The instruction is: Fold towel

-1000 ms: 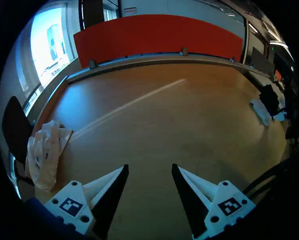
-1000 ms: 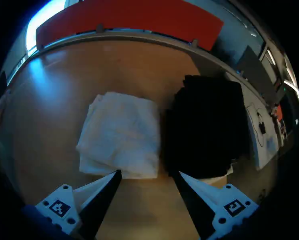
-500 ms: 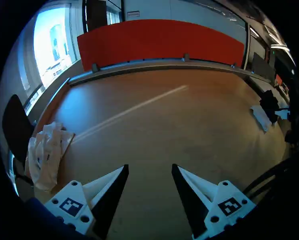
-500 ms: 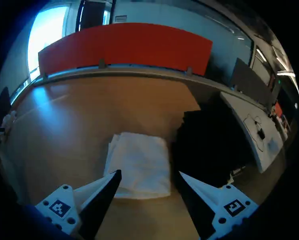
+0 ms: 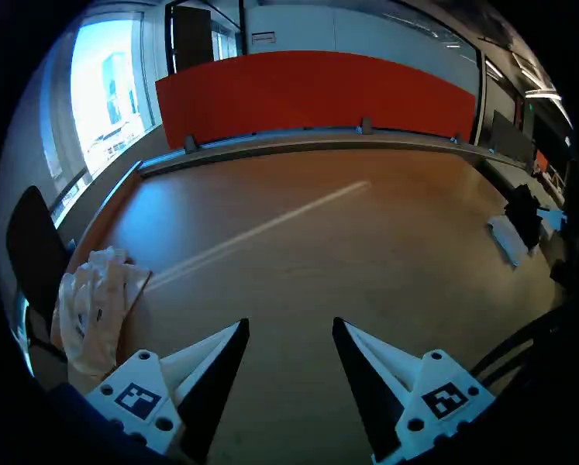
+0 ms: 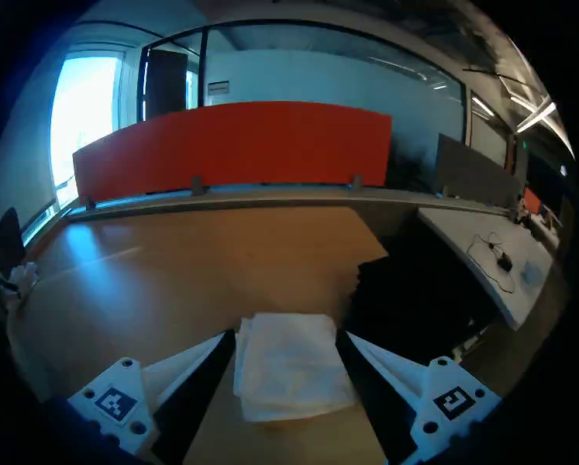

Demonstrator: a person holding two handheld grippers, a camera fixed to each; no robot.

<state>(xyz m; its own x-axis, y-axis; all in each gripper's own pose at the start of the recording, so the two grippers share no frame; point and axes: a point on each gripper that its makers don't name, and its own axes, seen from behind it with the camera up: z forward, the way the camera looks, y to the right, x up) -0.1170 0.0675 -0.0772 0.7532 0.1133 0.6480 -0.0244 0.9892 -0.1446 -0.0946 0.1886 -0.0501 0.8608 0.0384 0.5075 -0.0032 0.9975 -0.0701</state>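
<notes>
Tilted upward since a second ago, the right gripper hangs spread and empty, with the folded white towel lying on the bench between its fingers. The left gripper is spread too. The cloth looks soft, light and floppy; pinching a corner through all layers seems best.

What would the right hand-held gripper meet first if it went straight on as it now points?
Probably the folded white towel on the wooden table, just ahead of the right hand-held gripper; depth is unclear.
</notes>
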